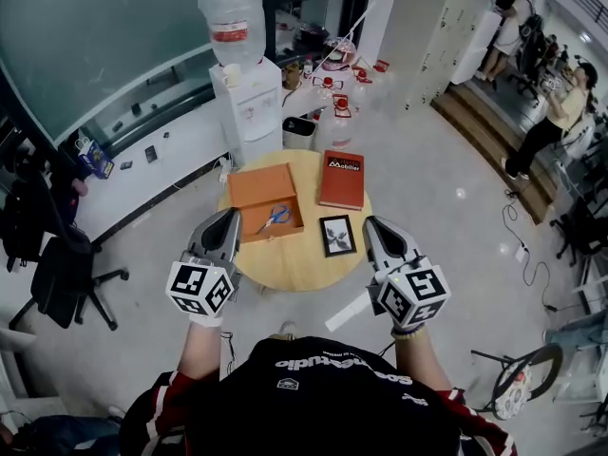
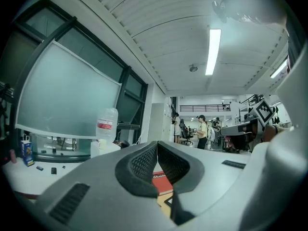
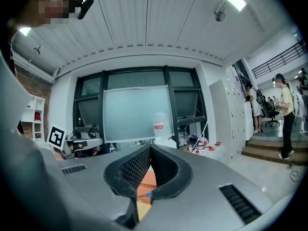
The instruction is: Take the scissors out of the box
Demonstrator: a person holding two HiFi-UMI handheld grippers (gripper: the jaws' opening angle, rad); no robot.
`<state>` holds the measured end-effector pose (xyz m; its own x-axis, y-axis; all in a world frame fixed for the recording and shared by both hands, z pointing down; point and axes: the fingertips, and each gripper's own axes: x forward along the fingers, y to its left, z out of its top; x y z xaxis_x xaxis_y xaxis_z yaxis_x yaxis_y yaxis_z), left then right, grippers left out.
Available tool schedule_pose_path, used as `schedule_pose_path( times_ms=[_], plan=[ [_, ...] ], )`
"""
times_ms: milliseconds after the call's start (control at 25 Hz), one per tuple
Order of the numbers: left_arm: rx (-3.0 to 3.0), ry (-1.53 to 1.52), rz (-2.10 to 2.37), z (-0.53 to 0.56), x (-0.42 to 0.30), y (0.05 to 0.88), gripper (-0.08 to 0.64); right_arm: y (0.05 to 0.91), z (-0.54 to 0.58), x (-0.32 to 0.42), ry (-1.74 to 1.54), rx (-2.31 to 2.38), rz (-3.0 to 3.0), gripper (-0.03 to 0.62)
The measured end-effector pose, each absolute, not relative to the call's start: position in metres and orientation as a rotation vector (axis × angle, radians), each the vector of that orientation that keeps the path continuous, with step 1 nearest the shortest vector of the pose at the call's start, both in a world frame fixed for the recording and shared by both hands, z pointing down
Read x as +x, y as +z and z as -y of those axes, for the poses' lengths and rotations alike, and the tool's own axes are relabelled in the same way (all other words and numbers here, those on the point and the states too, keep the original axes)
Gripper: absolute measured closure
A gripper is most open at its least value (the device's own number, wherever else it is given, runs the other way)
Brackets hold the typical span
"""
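Observation:
On the round wooden table (image 1: 285, 269) lies an open orange box (image 1: 266, 201). Blue-handled scissors (image 1: 275, 218) rest inside it, near its right wall. My left gripper (image 1: 230, 217) hovers over the table's left edge, just left of the box, with its jaws shut and nothing between them. My right gripper (image 1: 370, 224) hangs over the table's right edge, also shut and empty. In the right gripper view, the orange box (image 3: 147, 177) and a blue bit of the scissors (image 3: 149, 194) show through the gap under the fingertips (image 3: 150, 148). The left gripper (image 2: 157, 144) points over the table.
A red book (image 1: 343, 179) lies at the table's far right, also visible in the left gripper view (image 2: 161, 182). A black-framed picture (image 1: 337, 235) lies below it. A water dispenser (image 1: 245, 103) stands behind the table, an office chair (image 1: 66, 274) to the left, and people (image 1: 556, 122) at far right.

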<state>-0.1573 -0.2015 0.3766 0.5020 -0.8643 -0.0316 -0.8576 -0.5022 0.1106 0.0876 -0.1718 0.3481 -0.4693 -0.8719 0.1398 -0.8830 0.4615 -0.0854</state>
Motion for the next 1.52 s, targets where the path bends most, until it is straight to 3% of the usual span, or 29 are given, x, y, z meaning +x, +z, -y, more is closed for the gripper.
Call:
schedule_pose_path(
  times_ms=[1360,1520],
  plan=[
    [2.777,-0.105,1.466,0.281,-0.162,0.376,0.538,0.365,0.244,0.056,0.215,1.529,2.654,0.563],
    [2.807,-0.077,1.437,0.283,-0.153,0.376,0.473,0.366,0.247,0.057,0.220,1.529,2.652,0.563]
  ],
)
